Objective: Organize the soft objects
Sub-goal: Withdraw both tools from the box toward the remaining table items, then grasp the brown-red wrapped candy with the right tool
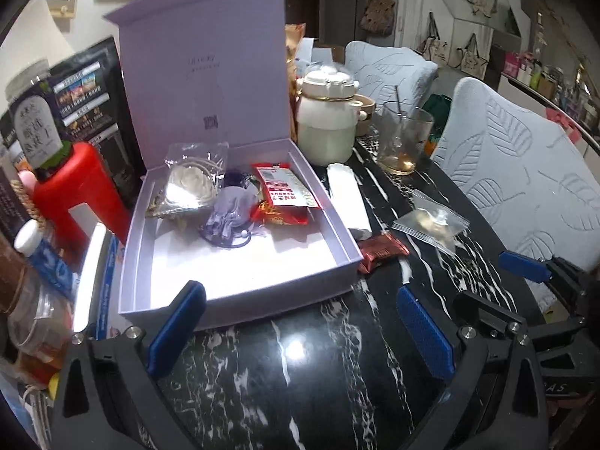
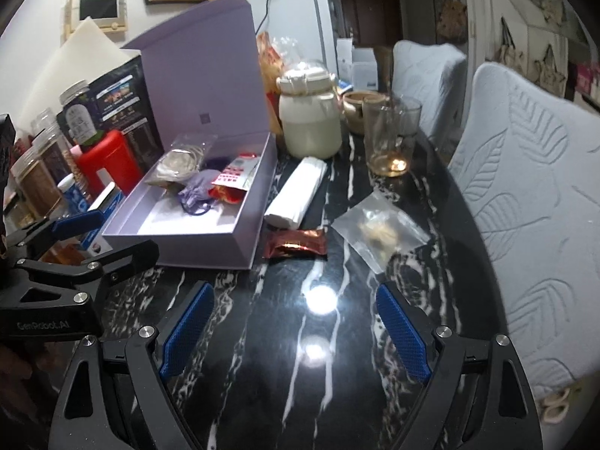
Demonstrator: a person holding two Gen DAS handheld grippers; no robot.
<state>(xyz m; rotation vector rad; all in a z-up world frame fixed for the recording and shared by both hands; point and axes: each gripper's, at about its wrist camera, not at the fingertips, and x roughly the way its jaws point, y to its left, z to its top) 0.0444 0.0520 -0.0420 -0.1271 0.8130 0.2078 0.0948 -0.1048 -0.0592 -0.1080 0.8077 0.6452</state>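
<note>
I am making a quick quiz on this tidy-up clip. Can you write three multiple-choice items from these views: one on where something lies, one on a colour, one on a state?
1. Where does the brown snack packet lie?
A. In the box
B. On the table beside the box
C. On a chair

2. What colour is the open box?
A. Lilac
B. Green
C. Orange

3. How do the jaws of the right gripper stand?
A. Shut on a packet
B. Shut and empty
C. Open and empty

Key: B, it lies on the marble table outside the box wall; A, the walls and raised lid are pale purple; C, only table shows between the pads.
</note>
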